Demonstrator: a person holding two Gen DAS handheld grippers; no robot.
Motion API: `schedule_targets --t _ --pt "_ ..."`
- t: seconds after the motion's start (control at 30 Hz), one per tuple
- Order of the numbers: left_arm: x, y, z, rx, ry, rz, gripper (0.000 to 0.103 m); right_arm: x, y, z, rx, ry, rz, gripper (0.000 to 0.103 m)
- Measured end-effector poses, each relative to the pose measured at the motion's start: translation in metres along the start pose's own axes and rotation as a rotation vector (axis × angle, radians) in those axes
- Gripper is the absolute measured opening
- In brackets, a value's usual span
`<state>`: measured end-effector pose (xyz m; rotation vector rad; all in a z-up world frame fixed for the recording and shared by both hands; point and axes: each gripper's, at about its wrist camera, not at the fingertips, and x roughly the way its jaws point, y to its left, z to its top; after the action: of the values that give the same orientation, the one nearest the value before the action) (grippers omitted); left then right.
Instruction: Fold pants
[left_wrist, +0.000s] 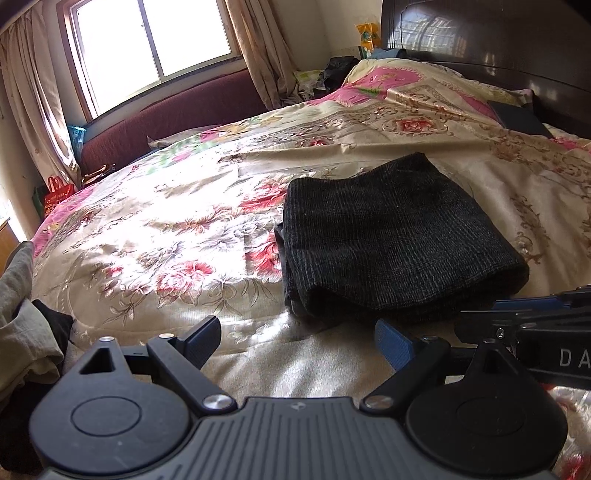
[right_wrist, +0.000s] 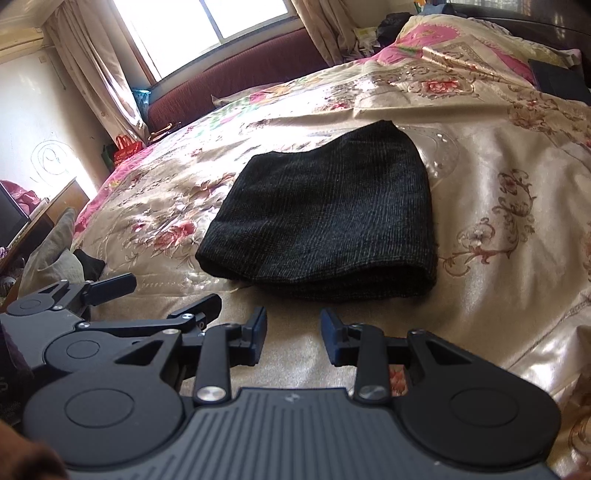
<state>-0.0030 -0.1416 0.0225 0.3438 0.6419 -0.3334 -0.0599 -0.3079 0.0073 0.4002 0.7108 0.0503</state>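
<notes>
Left wrist view: pants folded, both claws empty

Left claw (left_wrist: 295, 332) gapes wide, gripping nothing. Pants (left_wrist: 399, 240) lie as a compact dark bundle on the bed (left_wrist: 166, 221). Right claw (right_wrist: 293, 332) stands part-open, empty. Judged soft, thick, light; grip at the rounded near fold.

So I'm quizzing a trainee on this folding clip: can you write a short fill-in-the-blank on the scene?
1. The dark pants lie ____ on the floral bedspread.
2. The left gripper holds ____.
3. The jaws of the right gripper are ____.
4. Behind the bed, daylight enters through a ____.

Missing words: folded; nothing; open; window
</notes>
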Motion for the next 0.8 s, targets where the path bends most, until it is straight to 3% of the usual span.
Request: schedule_targets --t 0.3,0.8 --pt "0.02 -0.008 0.034 0.034 -0.031 -0.007 0.103 0.009 -0.012 0.028 0.024 -0.036 -0.006 0.034" --pt "0.024 -0.009 0.037 0.029 -0.025 -0.003 0.103 0.011 -0.015 0.033 0.027 -0.038 -0.008 0.034"
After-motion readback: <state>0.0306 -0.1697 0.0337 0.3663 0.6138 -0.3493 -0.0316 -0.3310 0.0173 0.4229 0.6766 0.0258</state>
